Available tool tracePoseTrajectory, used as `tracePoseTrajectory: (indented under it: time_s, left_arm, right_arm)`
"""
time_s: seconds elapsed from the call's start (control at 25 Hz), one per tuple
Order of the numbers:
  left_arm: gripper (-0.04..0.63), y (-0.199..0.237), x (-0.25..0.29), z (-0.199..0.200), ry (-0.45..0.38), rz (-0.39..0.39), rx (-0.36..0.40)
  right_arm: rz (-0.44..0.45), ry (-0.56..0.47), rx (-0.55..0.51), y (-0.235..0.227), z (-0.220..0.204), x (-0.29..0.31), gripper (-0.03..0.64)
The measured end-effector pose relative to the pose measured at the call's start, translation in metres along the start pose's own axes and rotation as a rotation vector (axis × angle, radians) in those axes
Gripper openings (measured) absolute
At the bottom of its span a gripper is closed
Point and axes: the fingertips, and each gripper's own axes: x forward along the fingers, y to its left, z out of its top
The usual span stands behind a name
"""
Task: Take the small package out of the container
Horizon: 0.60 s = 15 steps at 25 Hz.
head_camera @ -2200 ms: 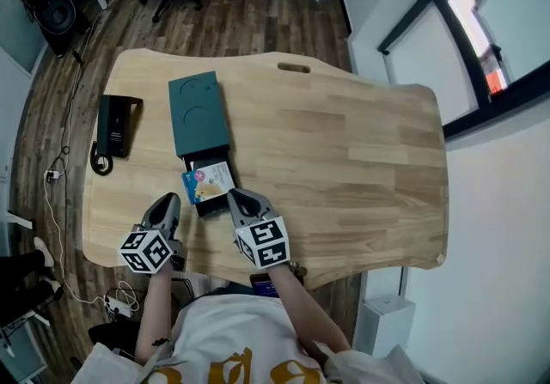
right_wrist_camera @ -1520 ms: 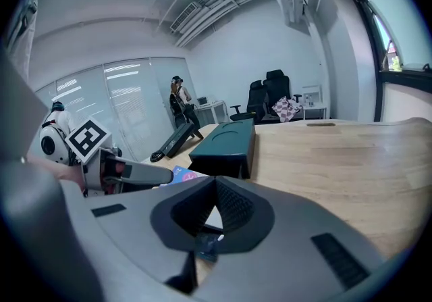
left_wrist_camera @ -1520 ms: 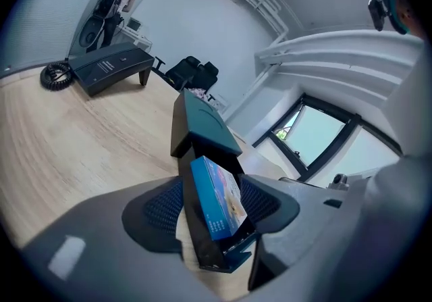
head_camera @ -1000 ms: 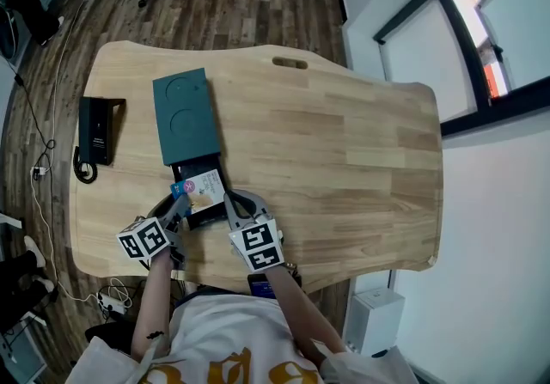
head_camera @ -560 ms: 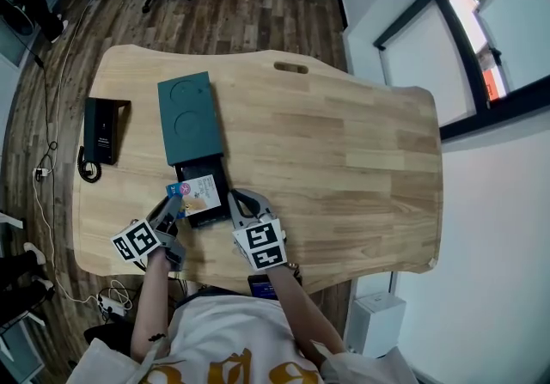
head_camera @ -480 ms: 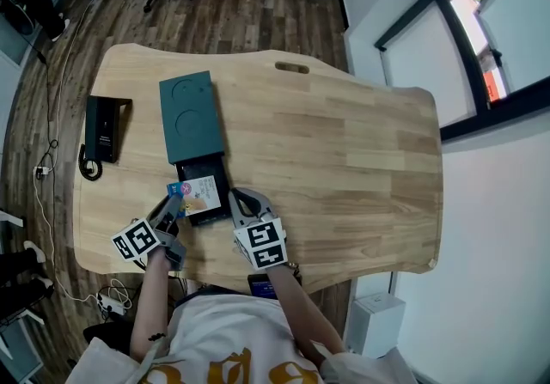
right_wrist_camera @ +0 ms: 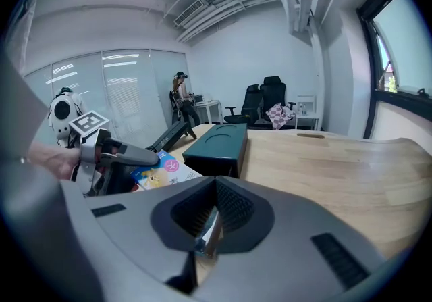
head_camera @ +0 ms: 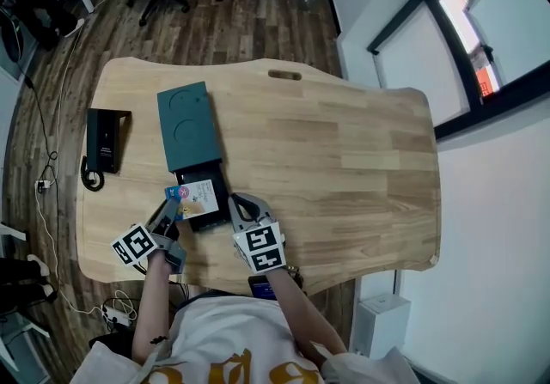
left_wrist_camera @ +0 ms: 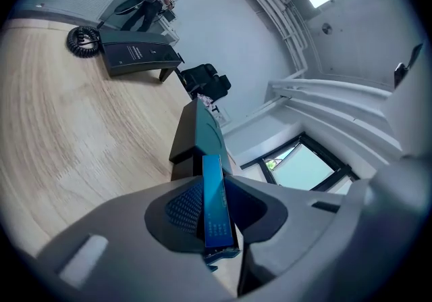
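The dark teal container [head_camera: 185, 124] lies on the wooden table with its black drawer [head_camera: 212, 212] pulled out toward me. The small package [head_camera: 196, 196], white with a blue edge, tilts over the drawer's left side. My left gripper [head_camera: 172, 209] has it edge-on between the pads [left_wrist_camera: 185, 209], and its jaws are closing on the blue edge [left_wrist_camera: 214, 206]. My right gripper [head_camera: 236, 204] is at the drawer's right front corner, its jaws shut on a thin glossy edge there [right_wrist_camera: 206, 240]. The right gripper view shows the package [right_wrist_camera: 158, 171] and the left gripper [right_wrist_camera: 131, 155] in front of the container [right_wrist_camera: 219, 142].
A black desk phone [head_camera: 105, 142] with a coiled cord lies at the table's left edge, also visible in the left gripper view [left_wrist_camera: 138, 54]. The table's near edge [head_camera: 206, 275] runs just below both grippers. Office chairs stand on the floor beyond the table.
The left gripper moved in from the left and its jaws closed around the package's left edge. The package now sits tilted and shifted slightly left over the drawer. The right gripper stayed put.
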Motion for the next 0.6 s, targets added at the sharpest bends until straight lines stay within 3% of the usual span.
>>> tracePoseTrajectory:
  time_s: [0.32,0.6]
  left_arm:
    - [0.095,-0.018,-0.005,0.011,-0.022,-0.046,-0.022]
    - [0.095,-0.04,-0.012,0.01,-0.041,-0.152,-0.098]
  right_arm:
    - [-0.064,-0.078,0.019,-0.009,0.022,-0.013,0.005]
    - [-0.111,-0.093,0.015,-0.006,0.028,-0.028,0.005]
